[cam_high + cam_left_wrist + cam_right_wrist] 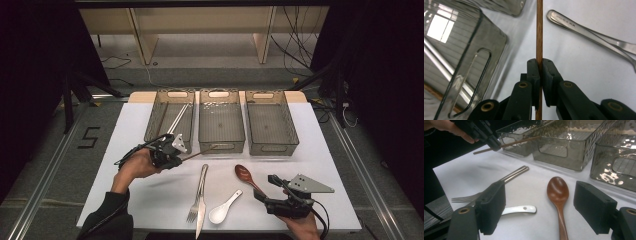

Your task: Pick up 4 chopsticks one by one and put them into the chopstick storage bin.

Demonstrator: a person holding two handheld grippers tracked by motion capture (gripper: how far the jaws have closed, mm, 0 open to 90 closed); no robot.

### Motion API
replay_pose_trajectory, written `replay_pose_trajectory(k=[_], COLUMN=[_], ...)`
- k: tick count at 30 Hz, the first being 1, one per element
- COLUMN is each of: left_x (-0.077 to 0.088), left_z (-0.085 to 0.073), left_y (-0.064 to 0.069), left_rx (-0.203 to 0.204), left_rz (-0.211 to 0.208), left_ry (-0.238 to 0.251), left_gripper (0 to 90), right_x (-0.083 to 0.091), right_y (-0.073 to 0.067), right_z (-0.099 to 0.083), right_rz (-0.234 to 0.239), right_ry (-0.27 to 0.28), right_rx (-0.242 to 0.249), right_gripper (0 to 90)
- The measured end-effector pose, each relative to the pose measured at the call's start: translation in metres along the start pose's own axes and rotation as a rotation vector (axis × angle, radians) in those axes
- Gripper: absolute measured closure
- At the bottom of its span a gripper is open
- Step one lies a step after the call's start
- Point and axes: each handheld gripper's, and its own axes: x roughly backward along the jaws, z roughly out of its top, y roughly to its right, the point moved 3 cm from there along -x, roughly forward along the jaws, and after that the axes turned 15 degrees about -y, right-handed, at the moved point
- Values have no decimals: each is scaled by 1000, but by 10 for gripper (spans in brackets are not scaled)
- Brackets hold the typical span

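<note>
Jaws of the left gripper (176,152) are clamped on a thin wooden chopstick (200,151), which sits left of centre in the high view, just in front of the row of bins. In the left gripper view the stick (539,32) runs straight up the middle of the frame, pinched between the two black pads. The left hand (135,167) reaches in from the lower left, forearm angled up and to the right, the tool pointing toward the middle bin (221,122). The left bin (170,117) holds metal chopsticks.

At lower right, the right gripper (266,187) rests low over the white table (310,150), jaws spread apart around nothing, the brown wooden spoon (558,195) lying between them in its own view. A fork (192,212), a knife (201,200) and a white spoon (223,207) lie at bottom centre.
</note>
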Motion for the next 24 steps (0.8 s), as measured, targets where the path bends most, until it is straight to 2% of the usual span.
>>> replay_pose_trajectory(k=[5, 14, 20, 24], left_x=[3, 9, 15, 20], left_z=[0, -2, -4, -5], left_y=[-4, -11, -18, -23], left_rx=[68, 157, 235, 269], left_rz=[-6, -1, 6, -2], left_ry=[28, 43, 80, 100], left_gripper=[843, 843, 844, 843], right_x=[0, 0, 0, 0], right_y=[0, 0, 0, 1], right_z=[0, 0, -1, -1], right_rz=[0, -2, -2, -2], right_ry=[1, 3, 0, -1], right_rx=[-1, 1, -2, -8], right_gripper=[266, 266, 266, 267])
